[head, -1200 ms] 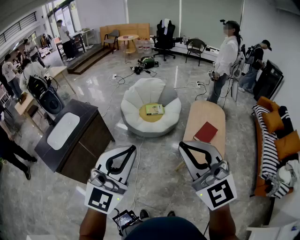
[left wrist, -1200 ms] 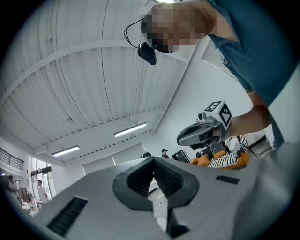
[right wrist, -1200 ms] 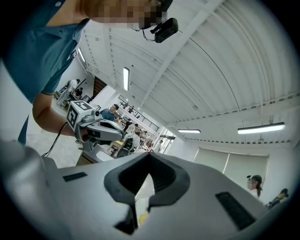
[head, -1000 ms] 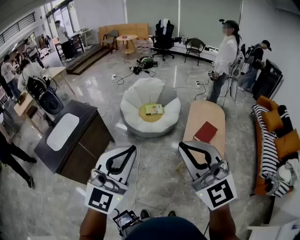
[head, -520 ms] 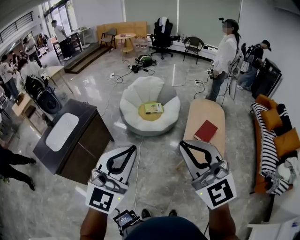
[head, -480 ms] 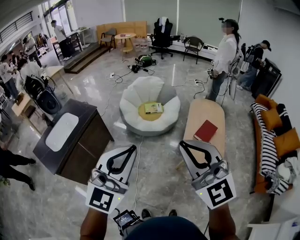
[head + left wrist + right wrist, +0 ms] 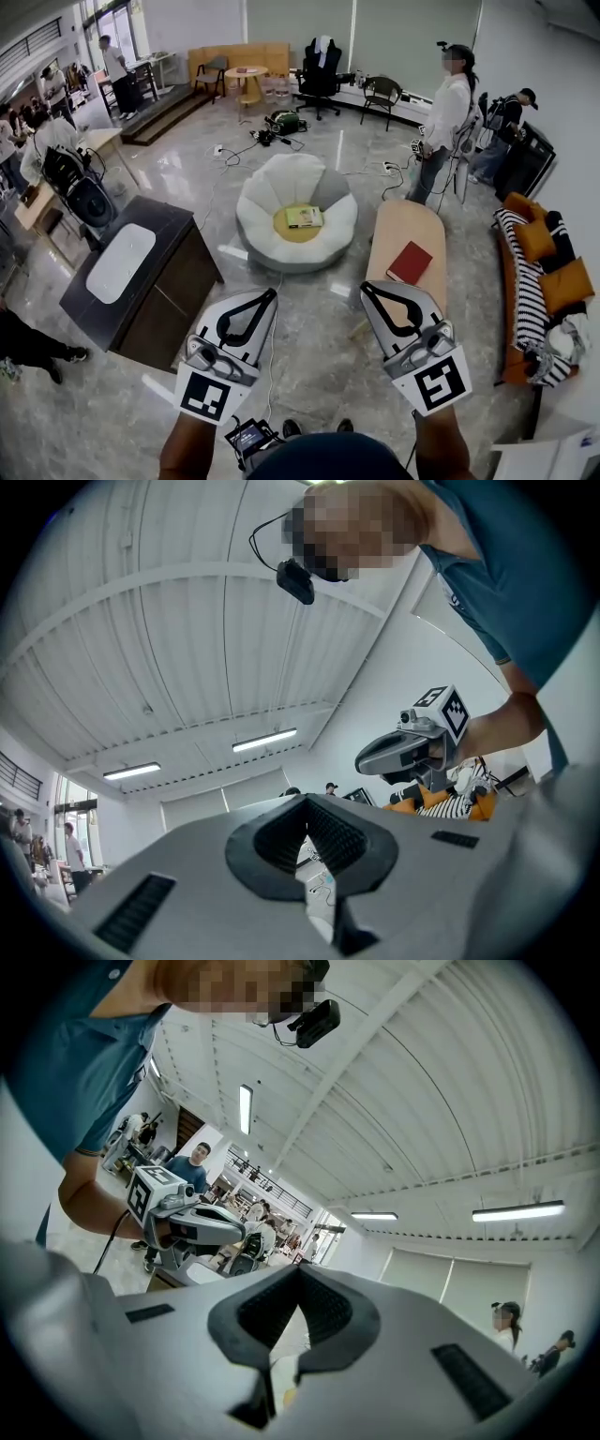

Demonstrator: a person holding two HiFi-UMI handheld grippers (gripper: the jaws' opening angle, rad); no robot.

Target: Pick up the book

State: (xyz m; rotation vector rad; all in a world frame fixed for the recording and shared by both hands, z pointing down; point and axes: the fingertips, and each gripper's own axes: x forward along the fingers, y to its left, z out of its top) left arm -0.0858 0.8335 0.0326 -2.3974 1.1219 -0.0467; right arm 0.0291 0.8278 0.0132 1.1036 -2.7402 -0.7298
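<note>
Since the red book (image 7: 411,262) lies flat on the oval wooden table (image 7: 401,220), at about one o'clock from the right gripper (image 7: 367,288) and well apart from it, that gripper should draw close before spreading its jaws, now pressed together on nothing. It should probably take the book by its near edge. The left gripper (image 7: 270,294) is likewise closed and empty. A greenish book (image 7: 306,217) on the flower-shaped seat (image 7: 258,220) sits at twelve o'clock; which book is meant I cannot tell.

Head view looks down over left gripper (image 7: 270,296) and right gripper (image 7: 367,291); their upward-tilted views catch each other.
</note>
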